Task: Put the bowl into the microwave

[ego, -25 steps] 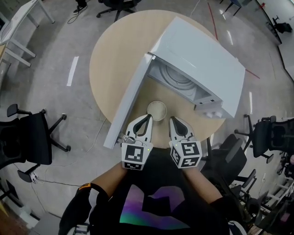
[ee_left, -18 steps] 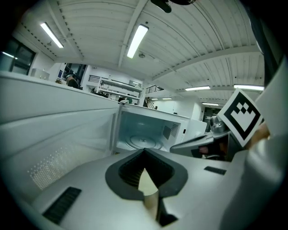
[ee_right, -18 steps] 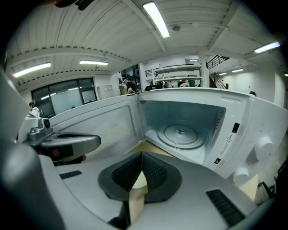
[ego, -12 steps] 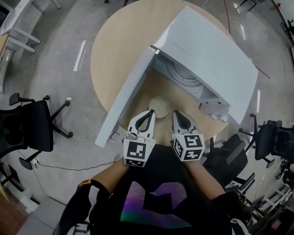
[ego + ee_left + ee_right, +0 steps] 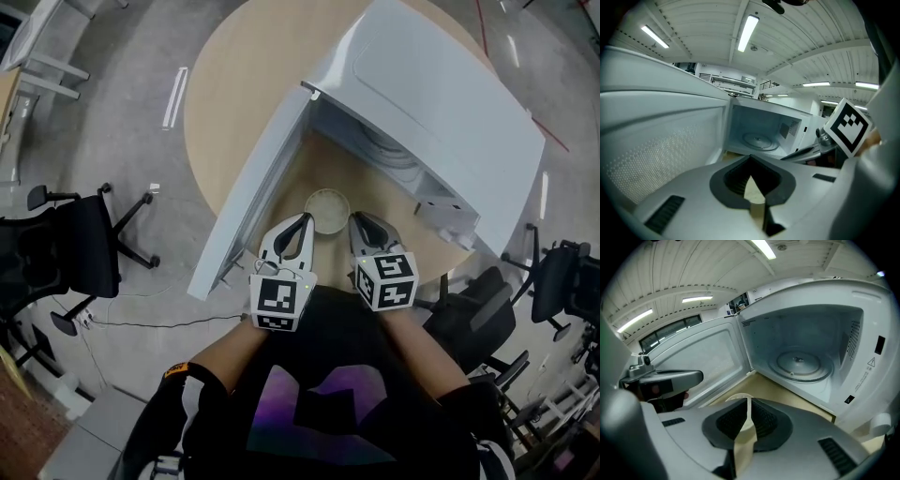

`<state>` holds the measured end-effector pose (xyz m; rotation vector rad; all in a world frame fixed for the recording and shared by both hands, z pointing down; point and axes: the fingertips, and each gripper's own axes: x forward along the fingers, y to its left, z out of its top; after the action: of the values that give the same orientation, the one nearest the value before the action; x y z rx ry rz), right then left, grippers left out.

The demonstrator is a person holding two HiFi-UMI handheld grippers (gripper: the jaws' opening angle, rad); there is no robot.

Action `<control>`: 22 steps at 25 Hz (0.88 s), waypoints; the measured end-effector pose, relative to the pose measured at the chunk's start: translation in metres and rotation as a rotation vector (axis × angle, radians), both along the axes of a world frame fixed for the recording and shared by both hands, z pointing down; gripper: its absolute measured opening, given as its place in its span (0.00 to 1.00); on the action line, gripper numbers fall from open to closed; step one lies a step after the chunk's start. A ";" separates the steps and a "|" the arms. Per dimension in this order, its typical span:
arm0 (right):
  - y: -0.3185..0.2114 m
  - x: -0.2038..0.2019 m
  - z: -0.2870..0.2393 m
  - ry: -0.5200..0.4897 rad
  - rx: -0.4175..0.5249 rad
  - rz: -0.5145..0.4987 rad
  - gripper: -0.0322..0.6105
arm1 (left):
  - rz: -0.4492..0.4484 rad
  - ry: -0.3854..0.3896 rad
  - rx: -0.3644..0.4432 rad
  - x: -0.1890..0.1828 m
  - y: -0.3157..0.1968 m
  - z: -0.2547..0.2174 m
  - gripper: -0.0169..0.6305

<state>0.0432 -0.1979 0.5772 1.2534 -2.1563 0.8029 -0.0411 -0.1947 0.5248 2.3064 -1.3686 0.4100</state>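
Observation:
A small cream bowl [image 5: 327, 208] sits on the round wooden table [image 5: 234, 103], just in front of the white microwave [image 5: 441, 103]. The microwave's door [image 5: 253, 202] hangs wide open to the left, and its glass turntable [image 5: 801, 363] is bare. My left gripper [image 5: 304, 219] is at the bowl's left edge and my right gripper [image 5: 355, 218] at its right edge. Both are shut with nothing held. In the right gripper view, the bowl's rim [image 5: 733, 399] peeks over the shut right gripper [image 5: 749, 400]. The left gripper [image 5: 751, 158] points at the turntable [image 5: 758, 140].
The open door walls off the space left of my left gripper. The table's near edge [image 5: 281, 281] lies under both grippers. Black office chairs stand on the floor at left [image 5: 66, 253] and right [image 5: 558, 281].
Both grippers have edged forward alongside the bowl, toward the open microwave. The head view has shifted closer. The bowl stays on the table.

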 end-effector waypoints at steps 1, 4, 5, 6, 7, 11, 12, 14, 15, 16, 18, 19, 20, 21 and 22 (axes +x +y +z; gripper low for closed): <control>-0.001 0.000 0.003 0.001 -0.006 -0.001 0.08 | -0.003 -0.005 -0.006 0.000 -0.001 0.002 0.10; -0.004 0.002 0.012 -0.006 -0.033 0.004 0.08 | -0.008 -0.017 -0.021 -0.001 -0.001 0.009 0.10; -0.004 0.003 0.016 -0.013 -0.048 0.011 0.08 | -0.009 -0.021 -0.026 -0.001 -0.001 0.011 0.10; -0.005 0.004 0.020 -0.019 -0.061 0.018 0.08 | -0.009 -0.023 -0.031 -0.001 -0.001 0.012 0.10; -0.005 0.005 0.023 -0.022 -0.071 0.024 0.08 | -0.010 -0.026 -0.034 -0.001 -0.001 0.014 0.10; -0.008 0.009 0.030 -0.037 -0.094 0.042 0.08 | -0.015 -0.035 -0.046 -0.001 -0.003 0.020 0.10; -0.009 0.010 0.032 -0.042 -0.100 0.045 0.08 | -0.017 -0.036 -0.051 -0.001 -0.004 0.022 0.10; -0.010 0.008 0.035 -0.053 -0.114 0.048 0.12 | -0.019 -0.039 -0.058 -0.001 -0.005 0.025 0.10; -0.011 0.007 0.036 -0.058 -0.121 0.049 0.14 | -0.019 -0.040 -0.061 -0.001 -0.005 0.027 0.10; -0.012 0.007 0.038 -0.061 -0.128 0.050 0.14 | -0.020 -0.041 -0.063 -0.001 -0.006 0.028 0.10; -0.012 0.006 0.041 -0.064 -0.142 0.054 0.15 | -0.019 -0.044 -0.066 -0.001 -0.008 0.030 0.10; -0.013 0.006 0.043 -0.066 -0.149 0.057 0.15 | -0.019 -0.045 -0.067 -0.001 -0.009 0.031 0.10; -0.012 0.005 0.045 -0.071 -0.159 0.060 0.15 | -0.018 -0.045 -0.068 -0.001 -0.010 0.031 0.10; -0.012 0.005 0.047 -0.076 -0.170 0.063 0.15 | -0.017 -0.046 -0.069 -0.001 -0.010 0.032 0.10; -0.011 0.005 0.049 -0.083 -0.181 0.065 0.15 | -0.016 -0.046 -0.070 -0.001 -0.010 0.032 0.10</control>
<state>0.0481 -0.2090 0.6258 1.2220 -2.0629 1.0693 -0.0421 -0.2048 0.5573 2.2409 -1.3713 0.5011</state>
